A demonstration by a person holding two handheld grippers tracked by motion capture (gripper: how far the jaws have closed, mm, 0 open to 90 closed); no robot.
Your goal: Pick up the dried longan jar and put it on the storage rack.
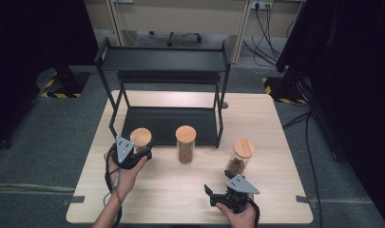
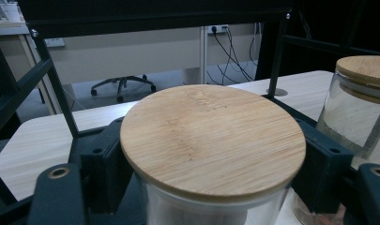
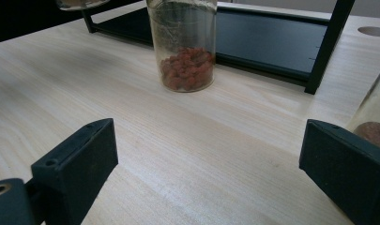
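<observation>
Three glass jars with round wooden lids stand in a row in front of a black rack. My left gripper (image 1: pixel 139 153) is shut on the left jar (image 1: pixel 140 139). In the left gripper view its lid (image 2: pixel 211 140) sits between the two fingers (image 2: pixel 101 168), which press on the glass below it. The middle jar (image 1: pixel 186 144) holds reddish-brown pieces (image 3: pixel 186 68). The right jar (image 1: pixel 243 154) holds brown lumps. My right gripper (image 1: pixel 218 183) is open, low over the table in front of the right jar, with nothing between its fingers (image 3: pixel 79 164).
The black two-tier metal rack (image 1: pixel 166 61) stands at the back of the wooden table (image 1: pixel 180 199); its lower shelf (image 3: pixel 267 42) lies just behind the jars and one leg (image 3: pixel 326 47) stands between the middle and right jars. Cables trail from both grippers.
</observation>
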